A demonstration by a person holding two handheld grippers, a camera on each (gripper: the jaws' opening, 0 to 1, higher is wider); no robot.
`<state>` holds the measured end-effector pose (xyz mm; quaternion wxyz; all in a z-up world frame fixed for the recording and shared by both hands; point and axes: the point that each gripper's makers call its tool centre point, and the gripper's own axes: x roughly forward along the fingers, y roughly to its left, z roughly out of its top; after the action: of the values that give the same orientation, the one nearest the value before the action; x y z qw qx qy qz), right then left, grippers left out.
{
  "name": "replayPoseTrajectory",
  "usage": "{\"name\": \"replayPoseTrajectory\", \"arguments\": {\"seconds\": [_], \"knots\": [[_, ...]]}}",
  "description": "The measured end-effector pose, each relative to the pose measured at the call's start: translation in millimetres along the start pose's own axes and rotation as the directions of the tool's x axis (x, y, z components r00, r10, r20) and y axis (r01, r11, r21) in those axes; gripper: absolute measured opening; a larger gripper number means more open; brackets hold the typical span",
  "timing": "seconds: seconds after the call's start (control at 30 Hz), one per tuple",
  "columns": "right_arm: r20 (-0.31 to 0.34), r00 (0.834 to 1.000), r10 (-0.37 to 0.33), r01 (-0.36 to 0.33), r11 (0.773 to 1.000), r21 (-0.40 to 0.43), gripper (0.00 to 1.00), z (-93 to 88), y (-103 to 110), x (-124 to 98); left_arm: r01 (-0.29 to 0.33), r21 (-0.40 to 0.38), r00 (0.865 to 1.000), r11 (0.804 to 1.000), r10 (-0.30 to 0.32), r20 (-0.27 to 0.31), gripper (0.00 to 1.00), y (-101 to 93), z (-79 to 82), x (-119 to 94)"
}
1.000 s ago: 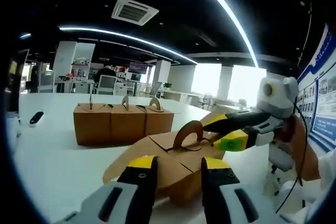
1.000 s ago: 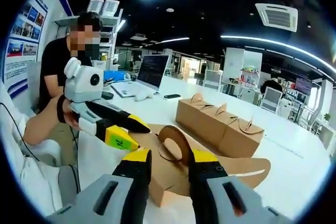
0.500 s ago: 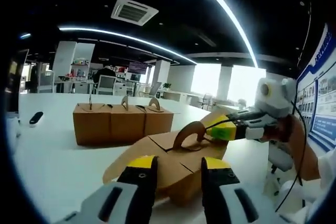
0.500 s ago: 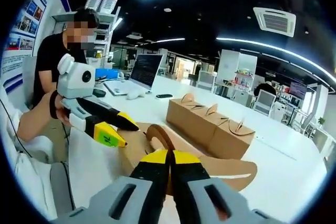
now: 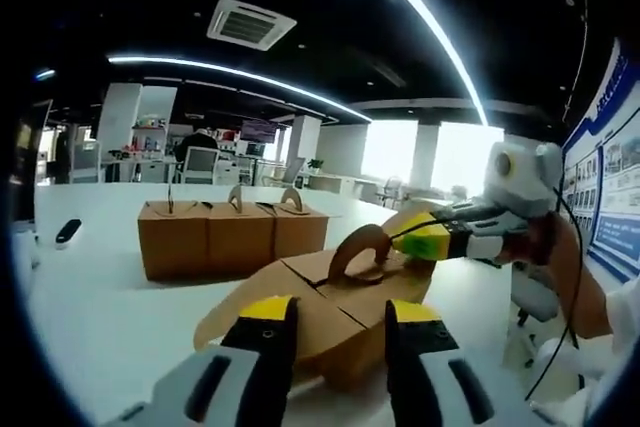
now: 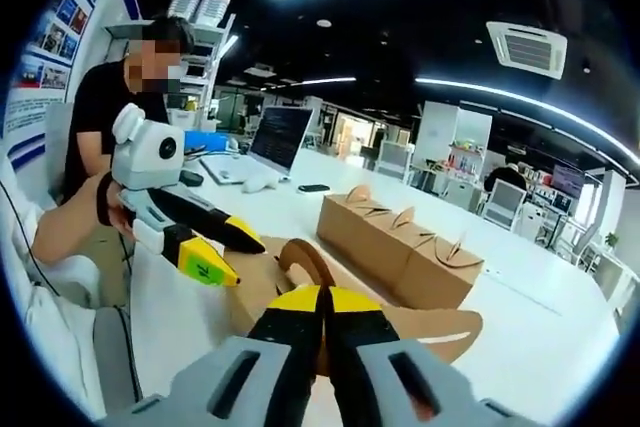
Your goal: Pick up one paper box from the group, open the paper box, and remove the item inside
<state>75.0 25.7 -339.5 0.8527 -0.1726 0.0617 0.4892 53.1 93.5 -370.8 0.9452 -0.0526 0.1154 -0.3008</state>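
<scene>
White office table point(image 5: 90, 287) carries a row of three closed boxes point(image 5: 232, 237). Nearer, the picked paper box point(image 5: 340, 312) lies with flaps spread. Since a second ago, the right gripper point(image 6: 322, 299) has been clamped on its arched handle point(image 6: 305, 259); the left gripper point(image 5: 338, 315) is held wide. Opening is judged underway; no item is visible.

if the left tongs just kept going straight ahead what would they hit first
Probably the opened brown cardboard box lying right ahead of the open left tongs, between its yellow tips. The row of three closed brown cardboard boxes sits farther back and off to the side, though depth is hard to judge.
</scene>
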Motion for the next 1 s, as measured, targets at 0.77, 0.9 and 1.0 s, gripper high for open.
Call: {"name": "replayPoseTrajectory", "arguments": {"seconds": [0.77,0.9,1.0], "knots": [[0.045,0.999,0.013,-0.012,1.0,-0.017,0.02,16.3,5,-8,-0.013,0.048,0.999,0.999,0.015,-0.043,0.44,-2.4,-9.5,1],[0.053,0.999,0.011,-0.01,1.0,-0.024,0.02,20.8,5,-11,-0.013,0.052,0.999,0.999,0.015,-0.044,0.44,-2.5,-9.3,2],[0.06,0.998,0.01,-0.009,1.0,-0.027,0.02,23.9,5,-14,-0.012,0.05,0.999,0.999,0.014,-0.045,0.43,-2.6,-9.5,2]]}}
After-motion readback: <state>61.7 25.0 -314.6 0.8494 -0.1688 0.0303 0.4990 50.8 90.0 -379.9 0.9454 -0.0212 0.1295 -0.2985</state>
